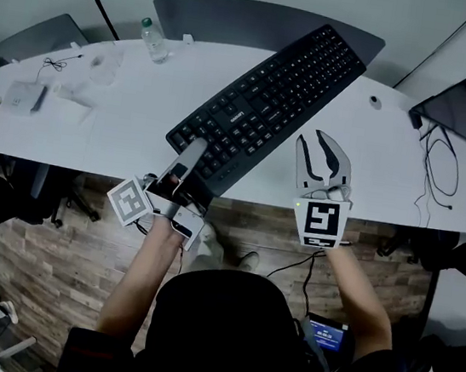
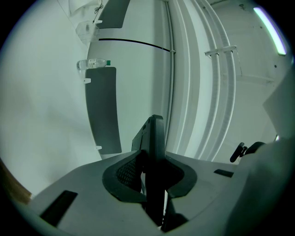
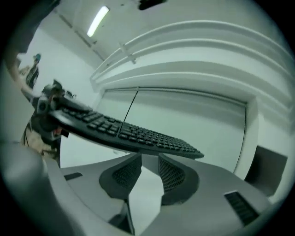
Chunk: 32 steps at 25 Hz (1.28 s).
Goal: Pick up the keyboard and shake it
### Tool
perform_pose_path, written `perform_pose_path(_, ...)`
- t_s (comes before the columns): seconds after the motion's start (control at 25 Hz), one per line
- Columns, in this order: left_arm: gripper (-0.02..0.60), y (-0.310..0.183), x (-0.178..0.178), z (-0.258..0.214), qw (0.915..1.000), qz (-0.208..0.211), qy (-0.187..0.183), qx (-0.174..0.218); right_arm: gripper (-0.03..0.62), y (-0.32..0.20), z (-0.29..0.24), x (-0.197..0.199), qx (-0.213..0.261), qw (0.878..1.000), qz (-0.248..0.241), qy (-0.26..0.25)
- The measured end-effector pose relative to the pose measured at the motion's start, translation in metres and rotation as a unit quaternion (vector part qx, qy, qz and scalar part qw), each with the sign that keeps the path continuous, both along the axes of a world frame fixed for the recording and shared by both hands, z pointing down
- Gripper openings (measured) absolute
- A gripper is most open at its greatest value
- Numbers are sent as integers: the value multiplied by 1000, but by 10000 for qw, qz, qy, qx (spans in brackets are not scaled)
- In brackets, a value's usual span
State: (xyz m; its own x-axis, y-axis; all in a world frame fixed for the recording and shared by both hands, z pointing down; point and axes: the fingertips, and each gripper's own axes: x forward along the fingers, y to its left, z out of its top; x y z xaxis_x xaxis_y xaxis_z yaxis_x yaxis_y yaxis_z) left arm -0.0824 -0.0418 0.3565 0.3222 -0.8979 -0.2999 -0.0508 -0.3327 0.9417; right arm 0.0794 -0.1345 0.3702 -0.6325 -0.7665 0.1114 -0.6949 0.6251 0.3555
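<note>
- Task item: the black keyboard (image 1: 271, 100) is held slanted over the white desk (image 1: 94, 135). In the head view its long axis runs from about 7 o'clock to 1 o'clock. The near end is over the desk's front edge and the far end points at the back of the desk.
- Left gripper (image 1: 186, 164): clamped on the near, 7 o'clock end of the keyboard. The left gripper view shows the board edge-on (image 2: 154, 138) and upright between the jaws, with both pads pressed against it. The whole board reaches away from these fingers toward 1 o'clock.
- Right gripper (image 1: 322, 161): jaws parted, with nothing between them. In the right gripper view the gap (image 3: 150, 177) is empty and the keyboard (image 3: 133, 133) passes across just past the tips.
- Governing relation: from the right gripper the keyboard's long side lies at about 10 o'clock, just beside the left fingertip. Contact cannot be confirmed.
- Judgement: only the left gripper carries the board, from one end, so the free far end will swing widest when shaken. The right gripper is the nearer one to steady the middle if needed.
- Hazard: a water bottle (image 1: 154, 39) stands at 11 o'clock from the left gripper, well apart from the board.
</note>
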Motion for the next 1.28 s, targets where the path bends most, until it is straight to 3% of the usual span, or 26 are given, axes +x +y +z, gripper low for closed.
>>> perform_pose_path(0.12,86,1,0,2,10000,1,-22,-7,115,-1,3,3,-1019,9898,-109,-986)
perform_pose_path(0.32,86,-1,2,8,10000,20,-89,-2,115,-10,22,9,-2497,9374,-84,-2428)
perform_pose_path(0.6,86,-8,-2,17,9998,95,-149,-43,133,-24,41,10,-3599,8616,-98,-3577)
perform_pose_path(0.84,87,-9,-2,20,9999,136,-101,-16,186,-24,41,1,-4316,7891,-560,-4334)
perform_pose_path(1.12,87,-8,-2,18,9998,147,-143,85,189,-17,31,-4,-4458,7575,-960,-4672)
perform_pose_path(1.28,87,-9,-2,19,9997,208,-123,73,189,-19,31,-18,-4555,7490,-999,-4707)
